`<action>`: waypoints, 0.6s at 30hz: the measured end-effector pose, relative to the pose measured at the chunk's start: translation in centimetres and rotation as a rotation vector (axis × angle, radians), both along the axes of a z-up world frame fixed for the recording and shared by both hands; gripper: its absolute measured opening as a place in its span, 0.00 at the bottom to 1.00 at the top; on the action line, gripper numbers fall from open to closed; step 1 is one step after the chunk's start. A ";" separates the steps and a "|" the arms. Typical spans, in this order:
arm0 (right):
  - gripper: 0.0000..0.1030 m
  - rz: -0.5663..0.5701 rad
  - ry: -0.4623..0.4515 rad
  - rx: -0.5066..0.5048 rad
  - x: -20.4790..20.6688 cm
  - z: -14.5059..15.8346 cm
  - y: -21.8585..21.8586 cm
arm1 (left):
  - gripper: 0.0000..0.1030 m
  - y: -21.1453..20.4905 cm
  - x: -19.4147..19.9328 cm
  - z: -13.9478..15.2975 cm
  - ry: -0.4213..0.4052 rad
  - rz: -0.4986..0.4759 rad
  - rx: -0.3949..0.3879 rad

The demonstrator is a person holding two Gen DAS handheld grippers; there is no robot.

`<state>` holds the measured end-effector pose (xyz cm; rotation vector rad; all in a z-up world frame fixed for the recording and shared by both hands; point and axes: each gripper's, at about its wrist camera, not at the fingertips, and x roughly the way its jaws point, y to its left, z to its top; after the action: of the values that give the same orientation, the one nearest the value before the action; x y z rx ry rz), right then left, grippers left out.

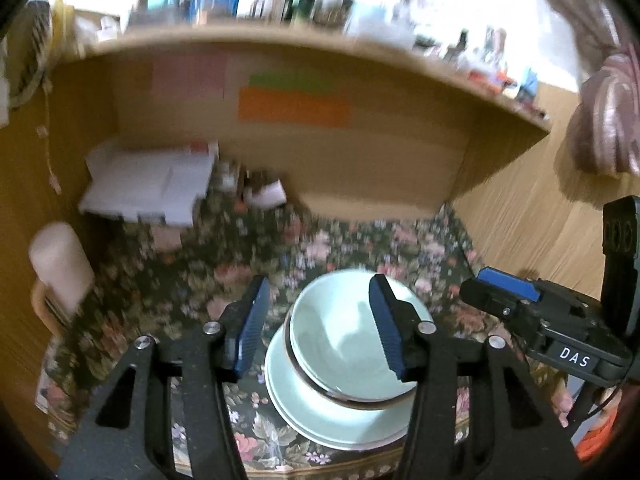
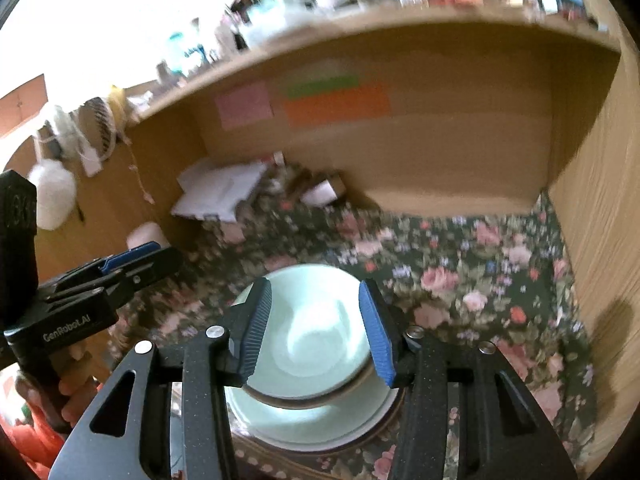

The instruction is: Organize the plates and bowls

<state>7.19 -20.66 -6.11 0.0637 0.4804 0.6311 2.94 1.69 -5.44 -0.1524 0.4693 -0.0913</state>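
Note:
A pale green bowl point(image 1: 340, 348) point(image 2: 312, 344) with a dark rim sits on a stack of pale green plates point(image 1: 304, 412) point(image 2: 304, 420) near the front edge of the table. My left gripper point(image 1: 319, 282) hovers above the bowl. Its blue pads stand apart with nothing pressed between them. My right gripper point(image 2: 315, 285) hangs over the same bowl, also open, and the bowl shows below the gap. Each gripper appears at the side of the other's view: the right one point(image 1: 500, 284) and the left one point(image 2: 132, 256).
A floral tablecloth point(image 1: 208, 264) point(image 2: 460, 280) covers the table inside a wooden alcove with a shelf point(image 1: 320, 52) overhead and wooden side walls. A white box point(image 1: 148, 180) and a white cup point(image 1: 268, 196) stand at the back. A pale cylinder point(image 1: 60, 260) stands at the left.

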 end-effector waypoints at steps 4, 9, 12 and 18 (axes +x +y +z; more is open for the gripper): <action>0.46 0.004 -0.063 0.033 -1.7 1.2 -0.6 | 0.63 -0.7 -2.5 1.6 -0.095 0.011 0.027; 0.59 -0.012 -0.120 0.041 -3.1 1.8 -0.8 | 0.72 -1.4 -4.6 2.5 -0.174 0.029 0.054; 0.70 -0.024 -0.155 0.036 -4.1 2.1 -0.9 | 0.74 -1.6 -5.5 2.8 -0.206 0.046 0.068; 0.86 -0.049 -0.220 0.029 -5.7 2.6 -1.1 | 0.90 -1.7 -6.7 2.9 -0.257 0.056 0.068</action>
<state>1.49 -21.75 -3.52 0.0331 0.2559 0.5896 -3.73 -0.04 -2.53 -0.0849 0.2117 -0.0393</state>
